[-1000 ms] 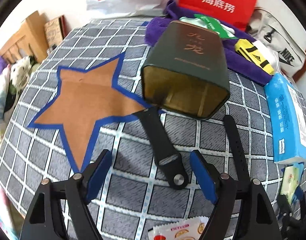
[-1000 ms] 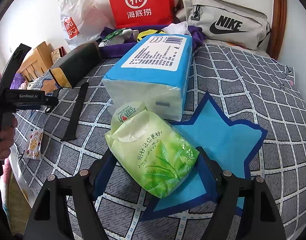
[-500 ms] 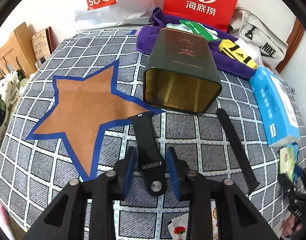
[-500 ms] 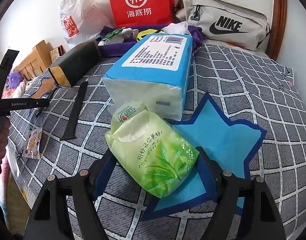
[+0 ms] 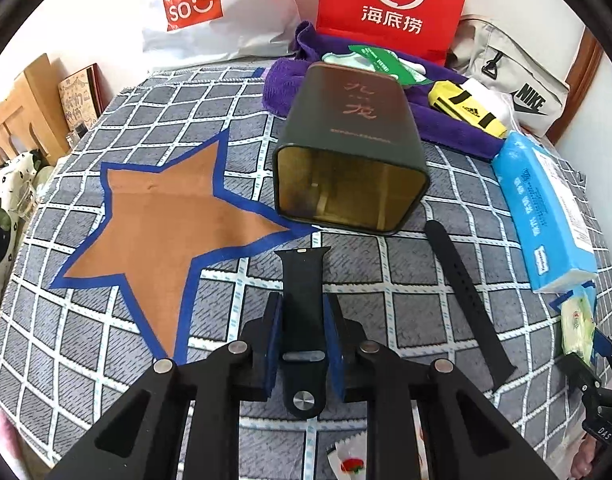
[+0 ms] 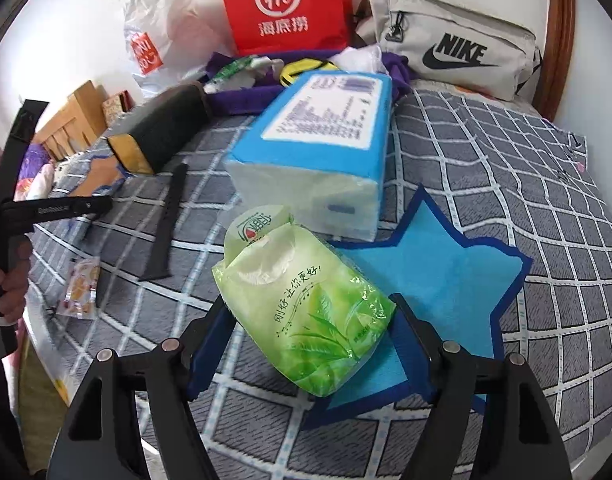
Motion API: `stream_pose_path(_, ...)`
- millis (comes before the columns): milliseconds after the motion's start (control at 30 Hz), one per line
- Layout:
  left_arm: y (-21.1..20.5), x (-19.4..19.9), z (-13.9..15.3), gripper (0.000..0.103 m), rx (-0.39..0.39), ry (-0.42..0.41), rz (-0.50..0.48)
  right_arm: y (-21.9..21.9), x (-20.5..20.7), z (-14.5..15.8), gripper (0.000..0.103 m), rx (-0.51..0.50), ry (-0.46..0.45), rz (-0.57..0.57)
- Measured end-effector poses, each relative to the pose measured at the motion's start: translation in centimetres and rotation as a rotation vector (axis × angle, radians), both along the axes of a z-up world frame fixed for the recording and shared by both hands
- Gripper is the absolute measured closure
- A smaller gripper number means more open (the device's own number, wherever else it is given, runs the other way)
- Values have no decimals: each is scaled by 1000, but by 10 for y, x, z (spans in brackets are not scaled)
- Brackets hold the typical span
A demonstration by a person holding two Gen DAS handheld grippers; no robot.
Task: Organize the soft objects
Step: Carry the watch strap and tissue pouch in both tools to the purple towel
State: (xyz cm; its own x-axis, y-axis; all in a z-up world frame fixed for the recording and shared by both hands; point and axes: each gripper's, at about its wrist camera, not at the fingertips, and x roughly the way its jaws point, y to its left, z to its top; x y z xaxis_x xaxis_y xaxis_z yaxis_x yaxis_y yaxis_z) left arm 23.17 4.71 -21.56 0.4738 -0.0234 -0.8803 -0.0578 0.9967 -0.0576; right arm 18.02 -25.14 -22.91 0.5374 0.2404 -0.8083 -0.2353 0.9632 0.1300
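In the left wrist view, the left gripper (image 5: 302,330) is clenched on a short black watch strap (image 5: 304,312): both blue pads press its sides, its pin end sits behind the fingertips and its connector end sticks out ahead of them. Just ahead of the fingers lies a dark tin box (image 5: 347,160) on its side, open mouth facing them. Ahead and left of the fingers lies a brown star mat (image 5: 162,224); to the right of them a long black strap (image 5: 467,296) lies flat on the checked bedspread (image 5: 409,320), with a blue tissue pack (image 5: 545,208) beyond it.

In the right wrist view, the right gripper (image 6: 309,340) stands released, fingers spread wide on either side of a green wipes pack (image 6: 306,304), which lies between them without visible contact, partly over a blue star mat (image 6: 437,268). The blue tissue pack sits ahead of the fingers.
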Motion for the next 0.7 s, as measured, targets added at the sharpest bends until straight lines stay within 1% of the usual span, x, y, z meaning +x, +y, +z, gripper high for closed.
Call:
stream_pose_path(200,-2,-10,25,83,-15,-43,-4,0,-7,22,28,14,-34,7)
stream_pose_path(300,-3,-13,37,83,-24,-65,-9,-2,-10,37,28,28,-57,16)
stream_pose_path(400,-4,-15,48,83,-38,-87,-7,-1,-11,53,28,16,-87,22)
stream_pose_path(533,-2,-15,66,83,-64,-119,-7,1,-7,72,28,7,-120,34)
stream_pose_path(700,-1,-6,84,83,-70,-149,-17,3,6,91,28,-1,-149,27)
